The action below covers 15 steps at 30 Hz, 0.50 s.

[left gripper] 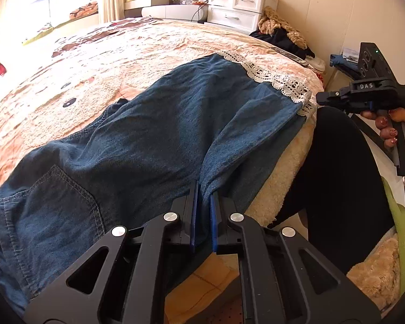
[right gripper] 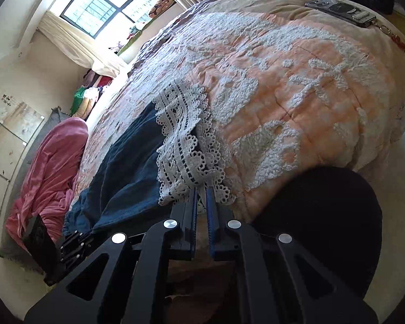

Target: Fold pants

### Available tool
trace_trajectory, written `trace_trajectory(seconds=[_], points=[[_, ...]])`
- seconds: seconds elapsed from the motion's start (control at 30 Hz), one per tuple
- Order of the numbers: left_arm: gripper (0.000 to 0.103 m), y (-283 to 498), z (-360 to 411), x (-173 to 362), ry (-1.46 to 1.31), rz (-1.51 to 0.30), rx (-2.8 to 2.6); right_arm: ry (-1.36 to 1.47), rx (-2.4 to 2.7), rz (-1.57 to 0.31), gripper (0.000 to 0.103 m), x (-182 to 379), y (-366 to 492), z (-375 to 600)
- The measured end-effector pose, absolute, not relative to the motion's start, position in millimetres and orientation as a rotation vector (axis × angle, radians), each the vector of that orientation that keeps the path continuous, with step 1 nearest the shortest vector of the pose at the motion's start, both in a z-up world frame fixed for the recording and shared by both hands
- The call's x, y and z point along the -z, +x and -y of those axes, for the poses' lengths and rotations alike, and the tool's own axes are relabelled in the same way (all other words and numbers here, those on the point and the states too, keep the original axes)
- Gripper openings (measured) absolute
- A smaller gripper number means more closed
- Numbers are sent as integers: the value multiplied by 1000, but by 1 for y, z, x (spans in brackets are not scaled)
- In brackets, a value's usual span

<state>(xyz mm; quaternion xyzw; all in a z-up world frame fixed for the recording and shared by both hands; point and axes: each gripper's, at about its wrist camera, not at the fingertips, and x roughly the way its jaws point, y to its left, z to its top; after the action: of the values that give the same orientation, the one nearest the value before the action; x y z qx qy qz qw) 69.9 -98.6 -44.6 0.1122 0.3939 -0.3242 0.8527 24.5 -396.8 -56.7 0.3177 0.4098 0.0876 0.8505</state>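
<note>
Blue-padded fingers (left gripper: 195, 210) of the left gripper (left gripper: 203, 189) pinch a raised fold of the pants (left gripper: 137, 140) along the near edge, roughly midway down a leg; the denim bunches up between them. From that pinch the pants stretch across the bed (left gripper: 100, 62), seat and stitched back pocket (left gripper: 67, 199) to the left, lace hem (left gripper: 270, 75) to the far right near the bed's corner. The cloth is soft, wrinkled blue denim, lying mostly flat on a peach quilt with fluffy white tufted patterns.

On the other side, the right gripper (right gripper: 201, 189) has its fingers (right gripper: 210, 210) close together at the lace hem (right gripper: 186, 145), with white crochet trim draped over the tips; whether they actually clamp the lace I cannot tell. In the left view this gripper (left gripper: 321, 98) hangs just off the bed's corner beside the hem, held level by a hand (left gripper: 394, 127) with painted nails wrapped around the grip.

A phone (right gripper: 343, 10) lies far up the quilt, and a pink blanket (right gripper: 48, 167) is heaped beyond the pants.
</note>
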Motion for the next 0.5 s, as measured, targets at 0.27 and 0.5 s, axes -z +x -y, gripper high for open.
trace_trajectory(seconds=[0.27, 0.5], points=[[4, 65, 101, 43, 239, -822, 673, 529, -168, -852, 48, 45, 49, 386], [3, 62, 100, 41, 262, -815, 661, 443, -215, -883, 14, 51, 52, 379]])
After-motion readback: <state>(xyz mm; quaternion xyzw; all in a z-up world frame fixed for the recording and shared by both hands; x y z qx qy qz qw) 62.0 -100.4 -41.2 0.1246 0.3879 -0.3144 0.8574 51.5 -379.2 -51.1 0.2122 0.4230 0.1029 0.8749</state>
